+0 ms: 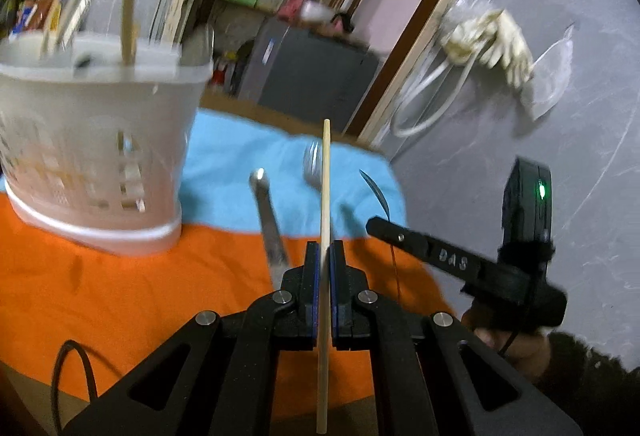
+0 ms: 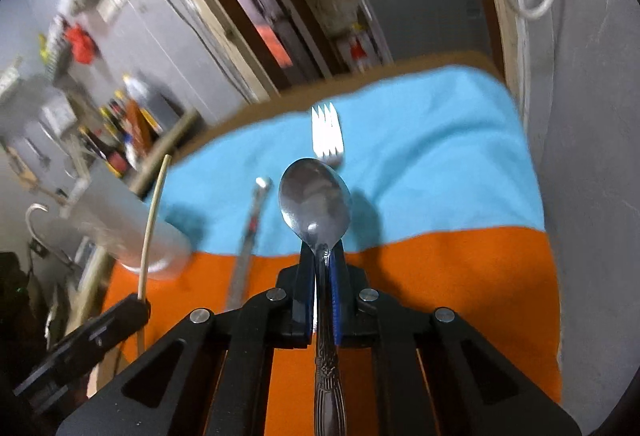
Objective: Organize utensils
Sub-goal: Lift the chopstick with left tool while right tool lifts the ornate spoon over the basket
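Observation:
My left gripper (image 1: pixel 325 250) is shut on a thin wooden chopstick (image 1: pixel 326 171), which stands up between the pads and runs back under the camera. A white slotted utensil basket (image 1: pixel 96 139) sits to its left, apart from it, with a wooden handle and other utensils upright inside. My right gripper (image 2: pixel 325 256) is shut on the neck of a metal spoon (image 2: pixel 315 199), bowl forward above the cloth. A fork (image 2: pixel 328 133) and a knife (image 2: pixel 251 236) lie on the cloth ahead. The right wrist view has the left gripper (image 2: pixel 138 304) with the chopstick (image 2: pixel 154 215) at lower left.
The table carries a blue towel (image 1: pixel 240 171) at the far side and an orange cloth (image 1: pixel 120 300) nearer. A grey wall (image 1: pixel 560 139) bounds the right side, with rubber gloves (image 1: pixel 492 39) and a white hose (image 1: pixel 424 103) hanging. Bottles (image 2: pixel 120 131) stand behind the basket.

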Tool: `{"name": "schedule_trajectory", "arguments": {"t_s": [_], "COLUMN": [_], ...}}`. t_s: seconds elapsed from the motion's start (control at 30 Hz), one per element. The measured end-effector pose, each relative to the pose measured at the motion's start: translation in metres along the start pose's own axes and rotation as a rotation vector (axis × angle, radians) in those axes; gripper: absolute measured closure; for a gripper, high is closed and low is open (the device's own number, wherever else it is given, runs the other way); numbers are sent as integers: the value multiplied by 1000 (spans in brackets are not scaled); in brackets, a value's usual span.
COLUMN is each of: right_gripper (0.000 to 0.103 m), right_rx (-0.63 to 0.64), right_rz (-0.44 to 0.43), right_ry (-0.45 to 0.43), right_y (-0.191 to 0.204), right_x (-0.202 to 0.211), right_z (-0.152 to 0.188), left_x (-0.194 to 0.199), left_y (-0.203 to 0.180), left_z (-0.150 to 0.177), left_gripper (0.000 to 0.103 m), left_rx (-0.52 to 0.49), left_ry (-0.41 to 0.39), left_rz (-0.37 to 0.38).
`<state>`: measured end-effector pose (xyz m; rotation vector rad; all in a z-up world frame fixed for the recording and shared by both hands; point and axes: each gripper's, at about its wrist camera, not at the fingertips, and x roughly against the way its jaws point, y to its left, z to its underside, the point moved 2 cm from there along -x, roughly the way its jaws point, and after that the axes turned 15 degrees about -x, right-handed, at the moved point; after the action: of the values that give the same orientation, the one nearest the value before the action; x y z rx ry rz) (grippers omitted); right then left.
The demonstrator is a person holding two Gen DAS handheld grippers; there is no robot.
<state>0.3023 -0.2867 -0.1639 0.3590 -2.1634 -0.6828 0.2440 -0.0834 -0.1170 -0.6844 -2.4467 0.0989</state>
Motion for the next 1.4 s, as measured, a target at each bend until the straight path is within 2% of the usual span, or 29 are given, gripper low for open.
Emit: {"name": "schedule_trajectory", "arguments": {"t_s": [0.1, 0.23, 0.33, 0.57, 0.73, 0.9, 1.03, 1.23, 1.4], "right_gripper": [98, 98, 98, 98, 98, 98, 98, 98, 98], "right_rx": [23, 102, 142, 191, 174, 165, 172, 183, 179], "right_rz": [-62, -153, -225, -432, -531, -551, -533, -497, -500], "right_ry": [-92, -227, -287, -373, -406, -432, -440, -439, -442], "right_y": [12, 52, 85, 164, 198, 212, 211, 205, 200], "right_x": [24, 53, 60, 52, 37, 15, 0, -20, -25], "right_z": [1, -2, -5, -24, -39, -37, -29, -18, -14], "left_x": [21, 47, 67, 108, 121, 121, 111, 100, 95], "left_y": [-2, 5, 17, 67, 116, 166, 190, 193, 180], "left_z": [-14, -38, -55, -92, -98, -92, -83, -68, -62], "left_gripper": [101, 101, 101, 101, 101, 101, 101, 101, 101], "left_rx": [-5, -13, -13, -42, -25, 13, 34, 10, -54], "left_ry": [-84, -180, -246, -389, -450, -480, -478, -474, -493], "left_rz": [2, -17, -42, -129, -203, -266, -305, -389, -440]}}
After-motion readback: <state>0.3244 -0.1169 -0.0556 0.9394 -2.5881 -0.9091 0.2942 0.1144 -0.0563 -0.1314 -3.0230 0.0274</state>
